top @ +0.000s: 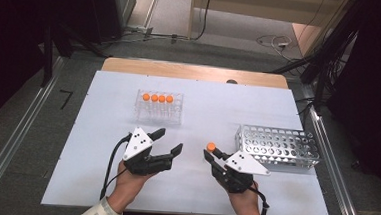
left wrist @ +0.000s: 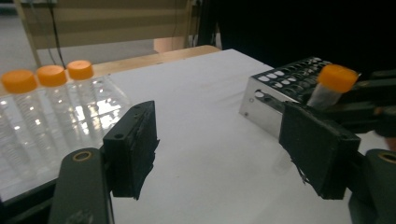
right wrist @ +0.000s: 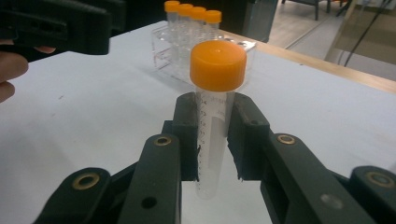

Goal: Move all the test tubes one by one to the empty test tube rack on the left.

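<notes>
Right gripper (right wrist: 214, 140) pinches the orange-capped tube (right wrist: 215, 102) upright, ready for the metal rack (top: 278, 148); left gripper (top: 169, 140) spread, empty.

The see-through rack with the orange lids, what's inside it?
The clear rack holds four tubes with orange caps in one row, standing upright. The other holes look empty. The tube bottoms are hard to make out through the shiny plastic.

The tube (right wrist: 212, 140) bears graduation marks, digits too blurred to read.
</notes>
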Demonstrator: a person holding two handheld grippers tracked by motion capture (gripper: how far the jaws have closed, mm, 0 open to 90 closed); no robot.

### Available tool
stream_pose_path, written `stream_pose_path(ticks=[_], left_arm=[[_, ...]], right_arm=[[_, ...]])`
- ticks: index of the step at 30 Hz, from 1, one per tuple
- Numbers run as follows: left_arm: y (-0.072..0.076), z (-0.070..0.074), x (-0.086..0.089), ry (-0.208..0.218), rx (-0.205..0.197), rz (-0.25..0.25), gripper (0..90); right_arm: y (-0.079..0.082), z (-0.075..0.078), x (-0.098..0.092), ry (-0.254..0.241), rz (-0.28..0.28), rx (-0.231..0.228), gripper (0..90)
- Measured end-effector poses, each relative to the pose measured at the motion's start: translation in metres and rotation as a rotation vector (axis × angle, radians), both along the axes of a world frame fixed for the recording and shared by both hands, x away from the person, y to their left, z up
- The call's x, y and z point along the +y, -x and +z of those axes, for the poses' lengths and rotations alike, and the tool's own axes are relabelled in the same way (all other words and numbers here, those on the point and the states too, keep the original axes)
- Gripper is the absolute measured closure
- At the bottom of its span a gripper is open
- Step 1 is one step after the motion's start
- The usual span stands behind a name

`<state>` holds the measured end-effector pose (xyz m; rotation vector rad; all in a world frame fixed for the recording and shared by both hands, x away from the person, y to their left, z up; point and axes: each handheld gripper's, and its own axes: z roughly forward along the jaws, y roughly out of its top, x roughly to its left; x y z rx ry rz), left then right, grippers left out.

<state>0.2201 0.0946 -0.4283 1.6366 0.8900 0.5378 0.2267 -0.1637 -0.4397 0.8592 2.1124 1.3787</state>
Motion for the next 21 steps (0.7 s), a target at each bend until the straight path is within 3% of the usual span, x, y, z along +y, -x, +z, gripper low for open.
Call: stream_pose_path(ticks=[6,9,21], left_arm=[[0.006,0.006,-0.013,0.008,-0.025,-0.074,36.2],[0.006,0.006,-0.016,0.001,-0.019,-0.095,38.9],[0.005,0.0,-0.022,-0.018,-0.003,-0.137,56.7]], right_arm=[[0.0,-0.005,0.022,0.028,0.051,0.006,71.7],[0.0,-0.006,0.031,0.03,0.068,0.012,71.7],[0.003,-0.007,0.048,0.028,0.113,0.018,71.7]])
